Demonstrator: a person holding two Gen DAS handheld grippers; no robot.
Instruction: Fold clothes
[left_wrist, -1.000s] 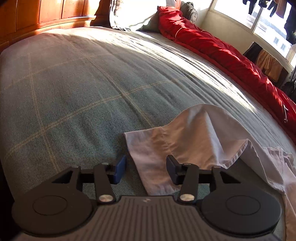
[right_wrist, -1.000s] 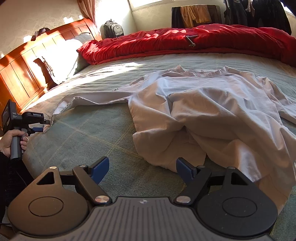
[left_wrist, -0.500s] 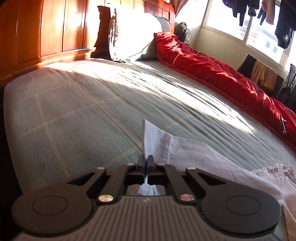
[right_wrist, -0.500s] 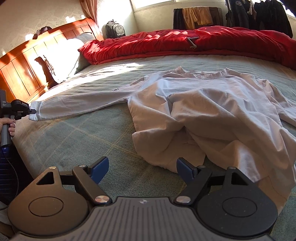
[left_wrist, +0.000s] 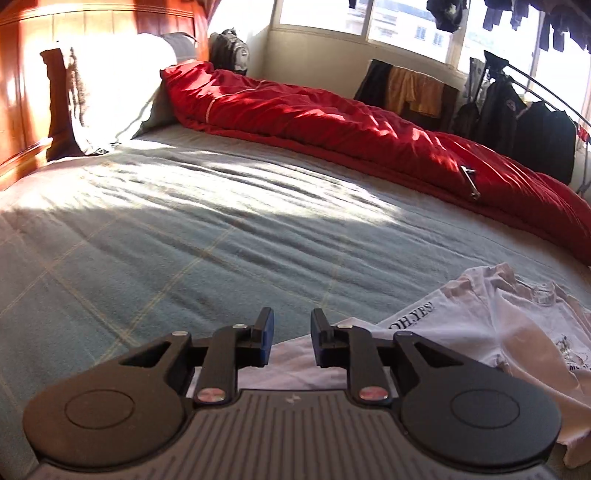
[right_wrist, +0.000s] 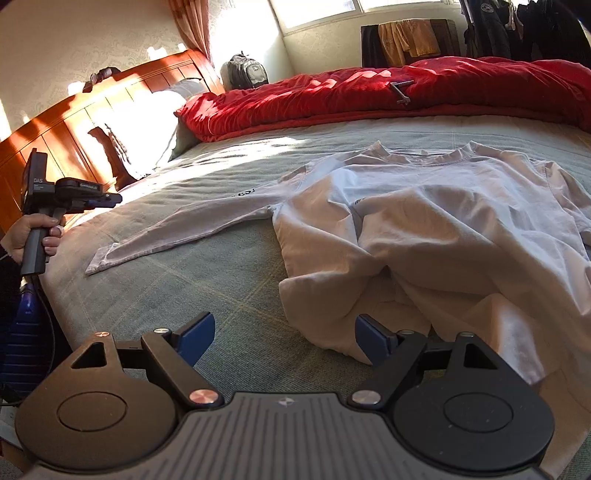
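A white long-sleeved shirt (right_wrist: 424, 221) lies crumpled on the grey-green bedspread (right_wrist: 221, 288). Its left sleeve (right_wrist: 177, 240) is stretched out flat toward the bed's left edge. My left gripper (left_wrist: 288, 339) is open and empty, just above the sleeve (left_wrist: 295, 365); it also shows in the right wrist view (right_wrist: 107, 201), raised above the sleeve's cuff. The shirt's printed chest (left_wrist: 517, 325) lies to its right. My right gripper (right_wrist: 284, 338) is open and empty, low over the bedspread, with its right finger (right_wrist: 373, 341) beside the shirt's bunched hem.
A red duvet (right_wrist: 369, 96) is piled along the far side of the bed. A pillow (left_wrist: 110, 92) leans on the wooden headboard (right_wrist: 74, 122). A backpack (right_wrist: 245, 72) and hanging clothes (left_wrist: 524, 110) stand beyond the bed by the window.
My left gripper shut on the sleeve's cuff, pulled the sleeve out straight, then opened and let it go. It has lifted and turned right. The right gripper has barely moved.
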